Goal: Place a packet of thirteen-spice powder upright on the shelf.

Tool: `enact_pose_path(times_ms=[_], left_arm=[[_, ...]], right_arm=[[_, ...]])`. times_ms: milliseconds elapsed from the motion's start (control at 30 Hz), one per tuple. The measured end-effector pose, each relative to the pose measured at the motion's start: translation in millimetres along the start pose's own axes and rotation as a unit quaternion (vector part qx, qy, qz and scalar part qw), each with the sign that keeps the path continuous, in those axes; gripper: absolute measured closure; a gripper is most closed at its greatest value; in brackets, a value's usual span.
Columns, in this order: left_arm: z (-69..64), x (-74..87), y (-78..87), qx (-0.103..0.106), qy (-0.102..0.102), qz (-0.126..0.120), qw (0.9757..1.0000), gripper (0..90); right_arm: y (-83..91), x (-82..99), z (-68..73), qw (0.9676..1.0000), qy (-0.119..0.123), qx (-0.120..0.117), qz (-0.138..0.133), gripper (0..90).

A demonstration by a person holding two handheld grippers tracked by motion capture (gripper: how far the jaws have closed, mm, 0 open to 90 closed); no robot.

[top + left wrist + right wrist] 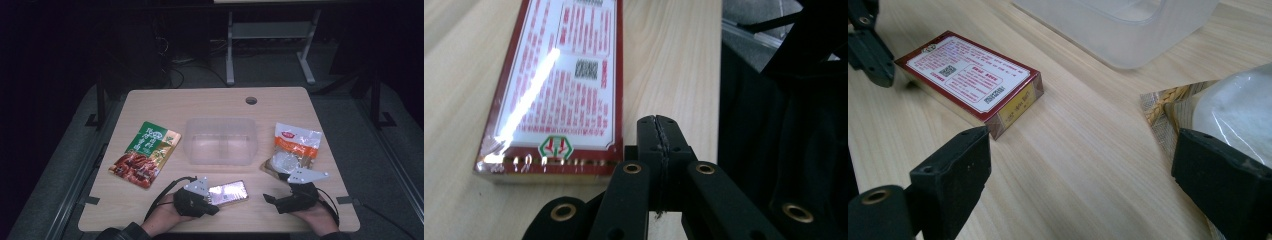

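Observation:
A flat red box (228, 193) with a white printed label lies near the table's front edge. My left gripper (216, 208) is at the box's left end, on the side nearer the person. Its jaws are shut with nothing between them, and the box (559, 85) lies just to their left in the left gripper view, where my left gripper (657, 121) rests low over the wood. My right gripper (276, 188) stands open at the front right, aimed toward the box (970, 75). The wide gap of my right gripper (1083, 170) holds bare table.
A clear plastic container (221, 141) sits mid-table, its wall (1118, 30) beyond the box. A green and red snack packet (145, 153) lies at the left. An orange and white packet (294, 148) lies at the right, its corner (1168, 107) by my right jaw.

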State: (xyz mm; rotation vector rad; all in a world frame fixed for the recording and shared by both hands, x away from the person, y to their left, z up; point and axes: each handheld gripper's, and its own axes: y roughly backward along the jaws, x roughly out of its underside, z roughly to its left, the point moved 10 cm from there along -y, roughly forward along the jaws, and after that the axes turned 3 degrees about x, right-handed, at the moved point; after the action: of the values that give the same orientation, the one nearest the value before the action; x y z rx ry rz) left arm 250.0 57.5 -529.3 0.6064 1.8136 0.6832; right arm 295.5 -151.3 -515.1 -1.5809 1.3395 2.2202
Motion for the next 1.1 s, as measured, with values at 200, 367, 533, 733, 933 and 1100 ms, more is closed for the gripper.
enact_pose_path(times_ms=[200,367,533,733,933,1100], left_arm=[[8.6,2.5,6.0,-0.016,0.004,-0.004,0.9998,89.6],[21.3,7.7,11.6,-0.048,0.011,0.000,0.9988,89.6],[32.2,9.8,15.6,-0.072,0.014,0.002,0.9973,89.6],[37.0,9.4,21.5,-0.069,0.026,-0.011,0.9972,89.5],[37.9,11.4,38.6,-0.064,0.029,-0.029,0.9971,79.1],[40.8,17.5,52.6,-0.064,0.033,-0.038,0.9967,65.3]], right_arm=[[0.1,-1.5,0.9,1.0000,0.003,-0.002,-0.003,8.3],[-2.9,-2.7,3.7,0.9999,0.007,-0.008,0.000,8.3],[-4.1,-2.8,5.0,0.9999,0.010,-0.013,0.000,8.3],[-4.4,-3.3,7.1,0.9997,0.013,-0.018,0.000,8.3],[-4.3,-4.0,13.7,0.9991,0.022,-0.036,0.000,8.3],[-6.3,-6.8,19.5,0.9980,0.034,-0.053,-0.002,8.3]])
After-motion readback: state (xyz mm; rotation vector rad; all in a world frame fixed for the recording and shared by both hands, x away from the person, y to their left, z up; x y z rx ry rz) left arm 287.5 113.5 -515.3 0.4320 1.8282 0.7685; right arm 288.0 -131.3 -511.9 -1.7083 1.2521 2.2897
